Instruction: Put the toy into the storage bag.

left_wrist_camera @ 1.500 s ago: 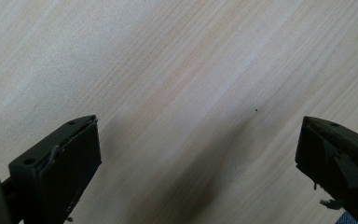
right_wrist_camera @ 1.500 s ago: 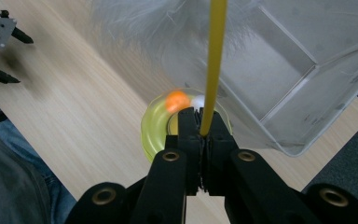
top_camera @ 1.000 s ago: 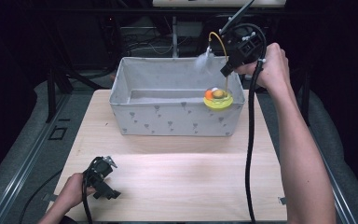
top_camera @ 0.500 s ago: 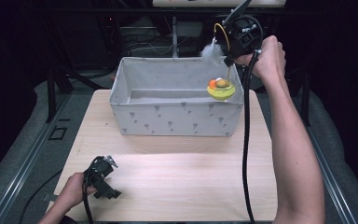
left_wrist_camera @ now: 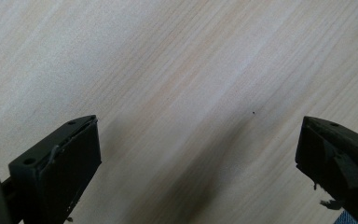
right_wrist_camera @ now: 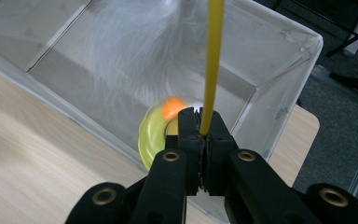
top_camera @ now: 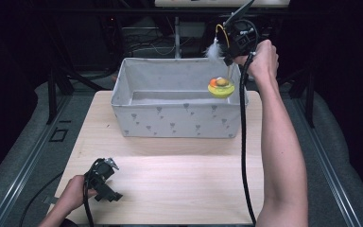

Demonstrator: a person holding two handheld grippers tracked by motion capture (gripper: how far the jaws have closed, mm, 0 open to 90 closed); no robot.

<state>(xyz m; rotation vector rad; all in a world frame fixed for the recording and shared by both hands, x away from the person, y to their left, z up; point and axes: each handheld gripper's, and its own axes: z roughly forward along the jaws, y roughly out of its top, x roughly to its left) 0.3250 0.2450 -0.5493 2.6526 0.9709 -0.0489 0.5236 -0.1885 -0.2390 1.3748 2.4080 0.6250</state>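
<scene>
My right gripper [top_camera: 234, 47] is held high over the right end of the grey fabric bin [top_camera: 179, 118]. In the right gripper view its jaws [right_wrist_camera: 200, 119] are shut on a thin yellow rod [right_wrist_camera: 213, 60]. The rod belongs to a toy with a yellow-green round base [top_camera: 220, 88] and an orange ball [right_wrist_camera: 172, 108]; a white feather [top_camera: 212, 51] is blurred beside it. The base hangs just inside the bin's right wall. My left gripper [top_camera: 105, 182] lies low at the table's front left, and its jaws [left_wrist_camera: 198, 130] stand wide open over bare wood.
The bin stands at the back of the light wooden table [top_camera: 179, 189], and its floor [right_wrist_camera: 42, 42] looks bare. A black cable [top_camera: 242, 142] trails from the right gripper along the forearm. Dark frames and floor surround the table.
The right hand has carried the toy toward the far right corner of the bin, so the base sits farther back in the high view. The left hand stayed put.
</scene>
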